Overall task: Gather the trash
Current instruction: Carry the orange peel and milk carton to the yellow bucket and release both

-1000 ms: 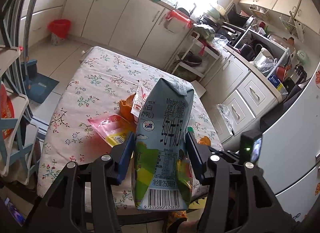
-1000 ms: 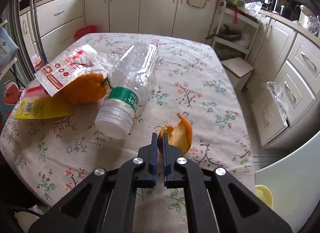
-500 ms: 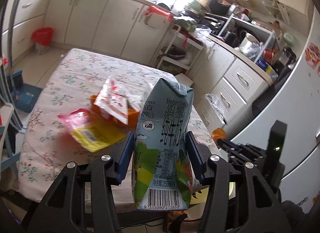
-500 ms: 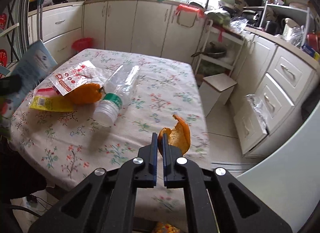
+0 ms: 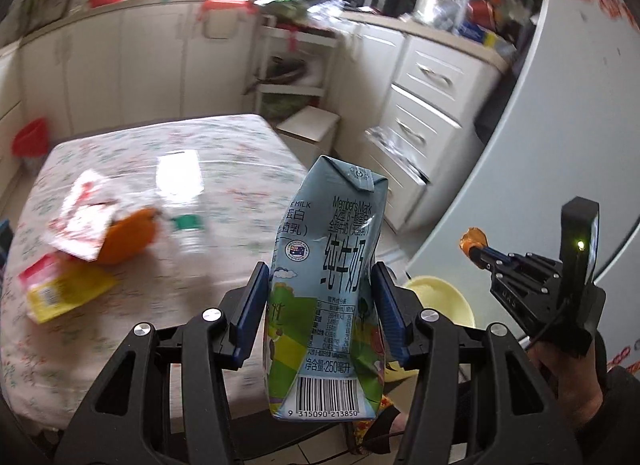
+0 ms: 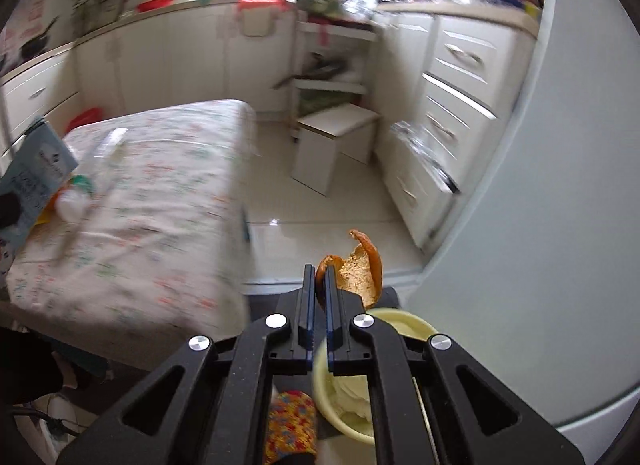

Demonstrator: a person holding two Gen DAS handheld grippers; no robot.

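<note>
Both your grippers have swung off the table toward the fridge! Your left gripper (image 5: 320,301) clamps the milk carton (image 5: 326,281) upright; your right gripper (image 6: 318,277) pinches the orange peel (image 6: 354,271) above the yellow bin (image 6: 348,421). Bottle (image 5: 182,201), wrappers (image 5: 80,221) sit at ten o'clock on the table (image 5: 240,153).

Table (image 5: 240,153), floral cloth: clear plastic bottle (image 5: 182,193) lying flat, orange (image 5: 128,233) beside it, red-white wrapper (image 5: 80,217) over orange, yellow packet (image 5: 60,293) near left edge. Floor (image 6: 320,205): yellow bin (image 6: 348,393), white stool (image 6: 336,145).
</note>
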